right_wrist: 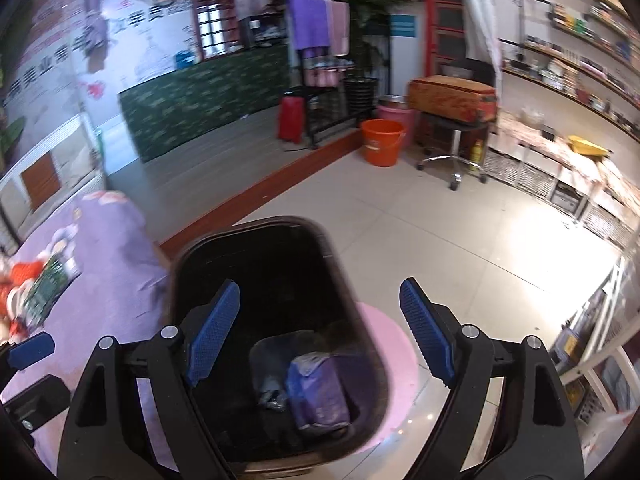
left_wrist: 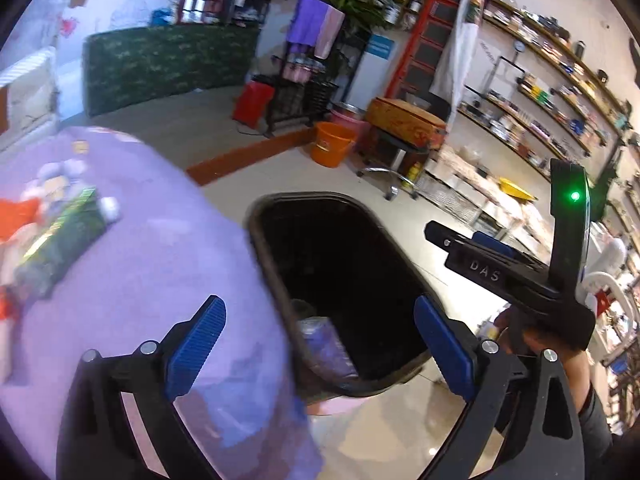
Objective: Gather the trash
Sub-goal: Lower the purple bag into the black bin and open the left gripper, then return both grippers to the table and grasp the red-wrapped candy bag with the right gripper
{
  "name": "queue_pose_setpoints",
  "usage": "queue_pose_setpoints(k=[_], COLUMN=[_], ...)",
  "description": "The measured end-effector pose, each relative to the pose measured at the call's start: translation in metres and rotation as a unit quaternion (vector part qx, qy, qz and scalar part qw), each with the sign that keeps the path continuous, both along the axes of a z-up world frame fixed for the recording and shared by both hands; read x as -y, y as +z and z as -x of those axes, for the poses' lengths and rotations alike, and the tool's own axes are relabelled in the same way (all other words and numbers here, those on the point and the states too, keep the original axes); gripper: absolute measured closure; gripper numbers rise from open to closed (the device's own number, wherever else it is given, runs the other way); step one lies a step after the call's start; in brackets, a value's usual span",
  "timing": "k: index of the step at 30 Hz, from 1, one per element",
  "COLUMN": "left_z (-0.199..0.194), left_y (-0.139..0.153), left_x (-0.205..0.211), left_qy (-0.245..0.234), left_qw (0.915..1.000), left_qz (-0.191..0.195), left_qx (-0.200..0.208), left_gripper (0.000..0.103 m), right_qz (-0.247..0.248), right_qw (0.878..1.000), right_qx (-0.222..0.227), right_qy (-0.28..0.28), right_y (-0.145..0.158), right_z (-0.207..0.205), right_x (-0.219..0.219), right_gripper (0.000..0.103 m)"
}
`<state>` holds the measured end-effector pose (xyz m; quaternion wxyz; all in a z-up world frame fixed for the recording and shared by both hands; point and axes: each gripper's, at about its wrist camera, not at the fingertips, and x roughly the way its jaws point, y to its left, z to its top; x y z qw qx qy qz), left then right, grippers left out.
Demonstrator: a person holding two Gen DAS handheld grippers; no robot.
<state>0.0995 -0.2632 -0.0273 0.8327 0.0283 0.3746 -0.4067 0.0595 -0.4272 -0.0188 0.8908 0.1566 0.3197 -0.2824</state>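
A dark trash bin (right_wrist: 352, 264) stands on the floor beside a table with a purple cloth (left_wrist: 140, 264). A purple packet (right_wrist: 318, 390) lies on the bin's bottom; it also shows in the left wrist view (left_wrist: 324, 344). My right gripper (right_wrist: 320, 332) is open and empty right above the bin. My left gripper (left_wrist: 320, 344) is open and empty over the table's edge and the bin's rim (left_wrist: 260, 240). A green tube with a white cap (left_wrist: 68, 232), an orange wrapper (left_wrist: 18, 216) and other scraps lie on the cloth to the left. The right gripper's body (left_wrist: 516, 276) shows in the left wrist view.
An orange bucket (right_wrist: 382, 142), a pink bucket (right_wrist: 396, 114) and a stool with a box (right_wrist: 454, 98) stand further back. Shelves (right_wrist: 560, 64) line the right wall. A green counter (right_wrist: 208, 96) is at the back. A pink mat (right_wrist: 396, 360) lies under the bin.
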Motion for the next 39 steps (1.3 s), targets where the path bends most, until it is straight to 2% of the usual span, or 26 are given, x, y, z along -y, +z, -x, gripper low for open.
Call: queue_pose_setpoints(k=[3, 11, 15, 25, 33, 39], left_z=[0.004, -0.002, -0.001, 0.0, 0.005, 0.004], left_y=[0.003, 0.005, 0.004, -0.005, -0.009, -0.008], left_x=[-0.013, -0.071, -0.109, -0.183, -0.241, -0.285], left_qy=[0.024, 0.09, 0.136, 0.222, 0.288, 0.345], left_qw=[0.9995, 0.9957, 0.9898, 0.9743, 0.9573, 0.9374], left_qz=[-0.009, -0.01, -0.02, -0.022, -0.015, -0.025], left_qx=[0.017, 0.018, 0.037, 0.028, 0.027, 0.038], left_gripper=[0.009, 0.008, 0.007, 0.007, 0.007, 0.007], right_qz=[-0.002, -0.022, -0.03, -0.045, -0.087, -0.114], right_qw=[1.0, 0.994, 0.987, 0.962, 0.936, 0.917], right_qx=[-0.002, -0.003, -0.008, -0.011, -0.01, -0.013], right_qy=[0.026, 0.103, 0.155, 0.267, 0.341, 0.382], right_y=[0.001, -0.002, -0.006, -0.003, -0.002, -0.004], right_z=[-0.01, -0.036, -0.051, -0.084, -0.11, -0.13], right_x=[-0.018, -0.07, -0.106, -0.189, -0.252, -0.301], right_gripper=[0.021, 0.02, 0.02, 0.02, 0.02, 0.02])
